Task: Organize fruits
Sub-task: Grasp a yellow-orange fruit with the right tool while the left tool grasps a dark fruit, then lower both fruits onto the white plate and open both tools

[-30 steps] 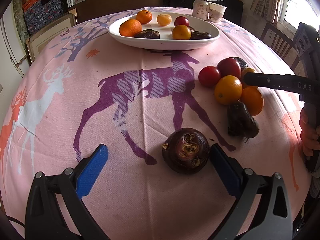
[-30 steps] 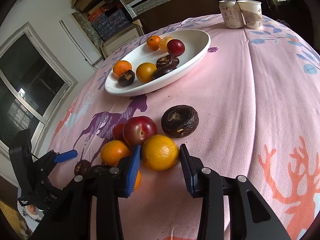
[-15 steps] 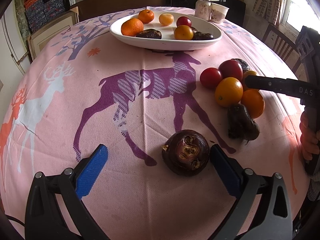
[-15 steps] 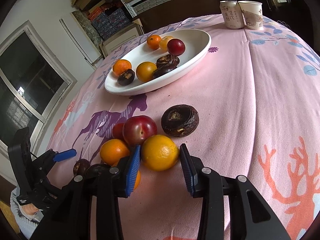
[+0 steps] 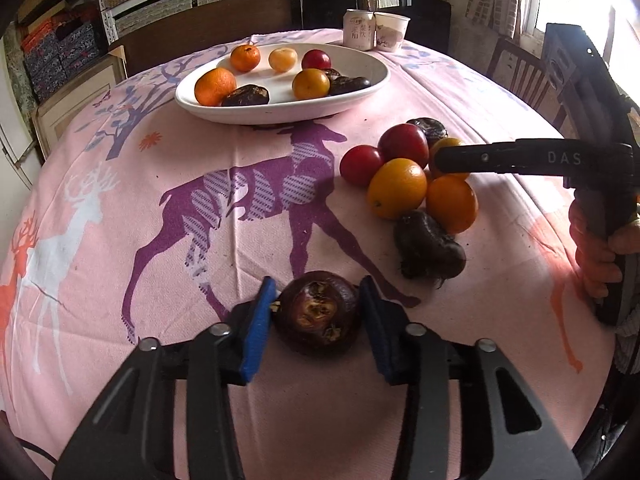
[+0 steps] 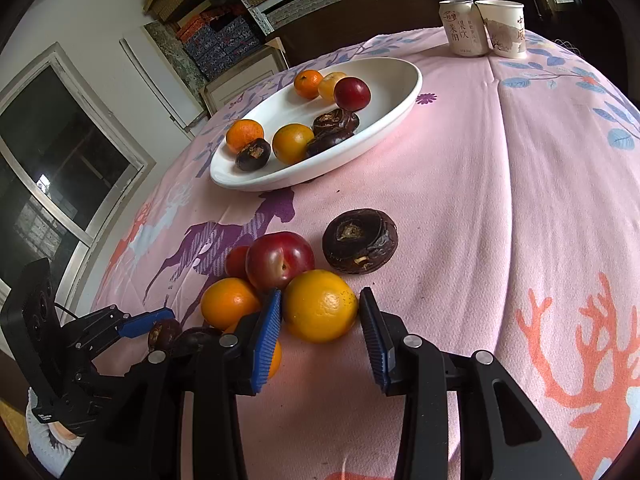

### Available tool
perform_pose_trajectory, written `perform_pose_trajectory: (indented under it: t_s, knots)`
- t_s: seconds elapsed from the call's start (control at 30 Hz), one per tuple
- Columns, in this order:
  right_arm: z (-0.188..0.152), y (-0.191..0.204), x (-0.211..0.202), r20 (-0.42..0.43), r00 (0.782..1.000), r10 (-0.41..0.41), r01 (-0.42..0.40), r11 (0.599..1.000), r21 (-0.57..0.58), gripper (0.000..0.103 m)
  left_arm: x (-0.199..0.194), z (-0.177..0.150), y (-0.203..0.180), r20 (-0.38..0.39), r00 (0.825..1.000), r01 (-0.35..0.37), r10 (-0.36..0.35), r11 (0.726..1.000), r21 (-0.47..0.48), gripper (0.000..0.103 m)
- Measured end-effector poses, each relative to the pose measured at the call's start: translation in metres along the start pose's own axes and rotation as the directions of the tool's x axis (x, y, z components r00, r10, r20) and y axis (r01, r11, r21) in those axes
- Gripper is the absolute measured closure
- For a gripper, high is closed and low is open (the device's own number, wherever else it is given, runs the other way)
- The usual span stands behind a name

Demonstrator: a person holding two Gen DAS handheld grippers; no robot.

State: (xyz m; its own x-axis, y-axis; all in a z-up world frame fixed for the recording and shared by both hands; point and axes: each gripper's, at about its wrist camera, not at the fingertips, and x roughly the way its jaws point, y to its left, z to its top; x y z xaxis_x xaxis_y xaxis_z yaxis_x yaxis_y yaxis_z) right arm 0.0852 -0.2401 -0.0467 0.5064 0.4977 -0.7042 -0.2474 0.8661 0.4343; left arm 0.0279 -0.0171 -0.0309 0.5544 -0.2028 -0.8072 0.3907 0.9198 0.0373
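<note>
A dark brown round fruit [image 5: 316, 314] lies on the pink cloth between the blue pads of my left gripper [image 5: 317, 284]. Its jaws are closing and both pads touch the fruit's sides. My right gripper [image 6: 320, 294] is shut on an orange [image 6: 320, 306] at the near side of a small pile. That pile holds a red plum [image 6: 280, 258], another orange [image 6: 228, 302] and a dark fruit [image 6: 360, 240]. The white oval dish [image 5: 280, 114] at the far side carries several oranges, a plum and dark fruits. In the left wrist view, a finger of the right gripper [image 5: 500, 158] reaches in from the right.
A drink can [image 6: 462, 28] and a paper cup [image 6: 504, 28] stand at the table's far edge. A wooden chair [image 5: 520, 76] is beyond the right edge. A person's hand [image 5: 596, 248] grips the right handle. Another dark fruit [image 5: 428, 246] lies beside the pile.
My left gripper's jaws have gone from wide apart to touching the dark fruit on both sides. The right gripper and its orange have stayed put.
</note>
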Motion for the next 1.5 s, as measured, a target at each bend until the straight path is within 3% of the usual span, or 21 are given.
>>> perform_pose_trajectory:
  t_s: [0.13, 0.27, 0.5, 0.63, 0.77, 0.97, 1.03, 1.07, 1.1, 1.2, 1.33, 1.43, 1.5]
  knots:
    - [0.000, 0.000, -0.001, 0.005, 1.000, 0.000, 0.000, 1.000, 0.004, 0.063, -0.005, -0.004, 0.002, 0.012, 1.000, 0.027, -0.026, 1.000, -0.016, 0.062]
    - [0.000, -0.003, -0.007, 0.037, 0.999, 0.003, -0.004, 1.000, 0.021, 0.063, -0.019, 0.000, 0.012, 0.071, 0.997, 0.024, -0.020, 0.998, -0.050, 0.062]
    - [0.028, -0.006, -0.030, 0.125, 0.992, 0.012, -0.017, 0.999, 0.036, 0.063, -0.039, 0.067, 0.051, 0.213, 0.977, 0.008, 0.018, 0.993, -0.121, 0.062]
    - [0.072, 0.000, -0.029, 0.144, 0.989, -0.037, 0.034, 0.999, 0.020, 0.063, -0.019, 0.118, 0.073, 0.237, 0.971, 0.021, 0.022, 0.983, -0.181, 0.062]
    - [0.111, 0.006, -0.002, 0.142, 0.989, -0.045, 0.043, 0.999, 0.019, 0.063, 0.013, 0.161, 0.078, 0.230, 0.973, 0.032, 0.017, 0.978, -0.204, 0.062]
    - [0.143, 0.003, 0.042, 0.135, 0.984, -0.119, 0.119, 0.993, 0.012, 0.063, 0.068, 0.201, 0.075, 0.173, 0.985, 0.041, -0.003, 0.976, -0.214, 0.062]
    - [0.144, 0.000, 0.046, 0.138, 0.985, -0.107, 0.106, 0.994, 0.014, 0.059, 0.078, 0.203, 0.075, 0.169, 0.986, 0.045, -0.007, 0.974, -0.224, 0.058]
    - [0.143, -0.001, 0.046, 0.139, 0.985, -0.101, 0.100, 0.995, 0.012, 0.051, 0.079, 0.202, 0.076, 0.170, 0.985, 0.062, -0.023, 0.971, -0.231, 0.056]
    - [0.142, -0.002, 0.044, 0.145, 0.984, -0.101, 0.100, 0.995, 0.013, 0.049, 0.079, 0.199, 0.076, 0.168, 0.985, 0.083, -0.044, 0.970, -0.230, 0.049]
    - [0.138, -0.005, 0.039, 0.158, 0.983, -0.096, 0.094, 0.995, 0.022, 0.049, 0.069, 0.192, 0.075, 0.189, 0.981, 0.085, -0.044, 0.974, -0.211, 0.044]
    - [0.127, -0.004, 0.031, 0.155, 0.984, -0.088, 0.086, 0.996, 0.018, 0.049, 0.050, 0.178, 0.077, 0.229, 0.972, 0.106, -0.055, 0.971, -0.216, 0.027]
    - [0.114, -0.005, 0.020, 0.167, 0.982, -0.091, 0.090, 0.996, 0.016, 0.048, 0.037, 0.160, 0.072, 0.239, 0.970, 0.085, -0.037, 0.977, -0.197, 0.026]
    - [0.101, -0.007, 0.013, 0.167, 0.981, -0.095, 0.093, 0.996, 0.017, 0.045, 0.030, 0.142, 0.067, 0.242, 0.970, 0.078, -0.031, 0.979, -0.187, 0.018]
